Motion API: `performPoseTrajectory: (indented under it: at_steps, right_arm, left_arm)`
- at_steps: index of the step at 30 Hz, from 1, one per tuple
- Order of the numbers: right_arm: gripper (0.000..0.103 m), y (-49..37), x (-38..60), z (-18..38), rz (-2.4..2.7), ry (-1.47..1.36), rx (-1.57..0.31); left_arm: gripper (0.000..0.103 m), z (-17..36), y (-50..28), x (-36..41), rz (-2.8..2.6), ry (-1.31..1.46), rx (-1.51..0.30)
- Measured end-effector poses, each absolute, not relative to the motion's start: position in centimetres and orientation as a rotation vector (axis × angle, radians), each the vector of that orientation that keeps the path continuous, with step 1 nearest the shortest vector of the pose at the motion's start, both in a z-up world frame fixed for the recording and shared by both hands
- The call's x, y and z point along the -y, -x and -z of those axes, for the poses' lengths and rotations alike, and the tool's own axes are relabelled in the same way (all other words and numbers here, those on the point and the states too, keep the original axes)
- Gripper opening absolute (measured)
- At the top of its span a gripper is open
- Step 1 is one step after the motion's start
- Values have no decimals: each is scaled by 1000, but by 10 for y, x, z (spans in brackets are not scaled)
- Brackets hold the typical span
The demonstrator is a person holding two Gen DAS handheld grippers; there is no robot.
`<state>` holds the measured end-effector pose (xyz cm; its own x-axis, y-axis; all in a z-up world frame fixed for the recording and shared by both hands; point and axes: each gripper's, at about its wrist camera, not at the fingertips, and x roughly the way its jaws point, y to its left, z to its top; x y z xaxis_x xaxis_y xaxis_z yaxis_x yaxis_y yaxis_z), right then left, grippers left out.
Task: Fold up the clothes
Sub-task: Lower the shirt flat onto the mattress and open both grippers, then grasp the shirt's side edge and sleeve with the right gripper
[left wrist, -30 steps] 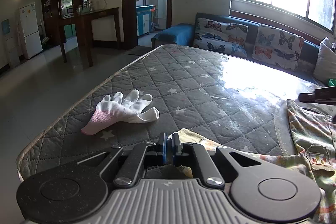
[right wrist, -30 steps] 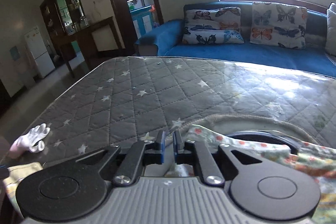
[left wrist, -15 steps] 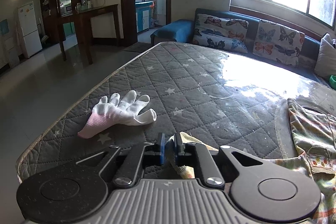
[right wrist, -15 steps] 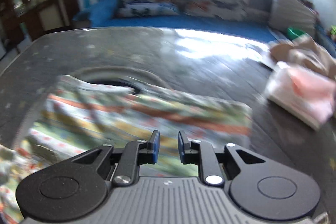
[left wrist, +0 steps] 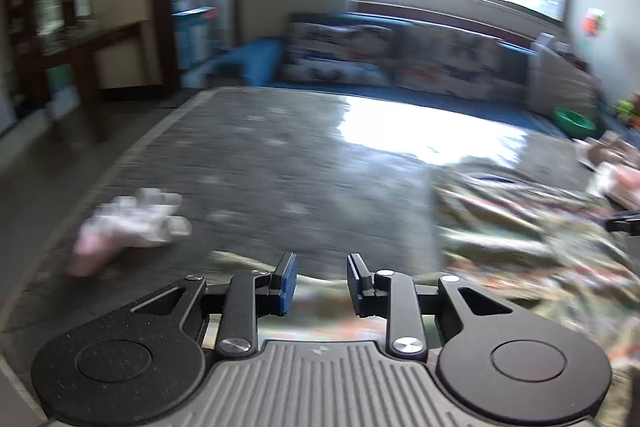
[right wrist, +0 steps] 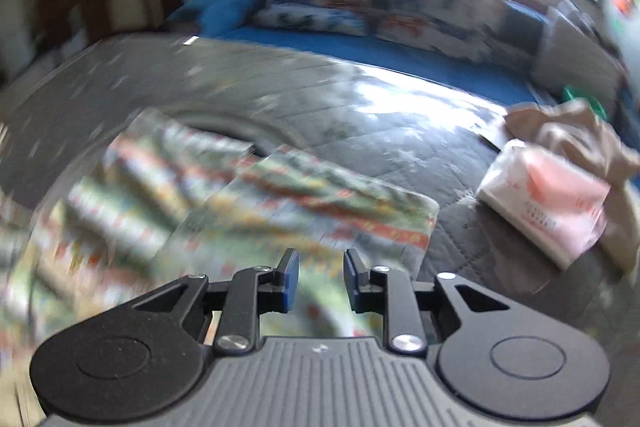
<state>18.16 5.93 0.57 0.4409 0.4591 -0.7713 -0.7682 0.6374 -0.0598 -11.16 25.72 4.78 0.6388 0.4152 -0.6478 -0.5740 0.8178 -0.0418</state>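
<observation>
- The left gripper (left wrist: pixel 321 279) is parting its jaws, empty, at lower centre, releasing the patterned garment (left wrist: pixel 532 247).
- The right gripper (right wrist: pixel 319 277) is likewise opening, empty, above the folded cloth.

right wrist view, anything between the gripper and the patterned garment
Nothing visible does. The right gripper has just been opening and sits directly over the patterned garment, with no cloth pinched. The tissue pack lies off to the right.

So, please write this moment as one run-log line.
left gripper: opening, empty | right gripper: opening, empty | garment: released on mattress
</observation>
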Motion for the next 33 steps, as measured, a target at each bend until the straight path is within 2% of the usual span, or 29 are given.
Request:
performPoseTrajectory:
  at_steps: [7,17,25,26,29,33]
  right_arm:
    - [24,-116,-30,-7,-932,617,-800]
    - [24,-55,35,8,-926,594,-800]
    - [25,-55,93,-1,-781,440,-769]
    - [26,-58,96,-3,-758,430,-756]
    - [38,-74,103,-10,-670,413,-706]
    - [38,-97,100,-1,-600,433,-682]
  left_arm:
    - [30,-28,53,-176,-259,217,-734]
    - [30,9,15,-96,-8,136,-837]
    - [31,12,7,-88,22,82,-867]
    - [32,8,6,-87,25,80,-859]
    - [35,-1,-2,-78,48,77,-833]
    - [36,-5,-15,-54,105,59,-815]
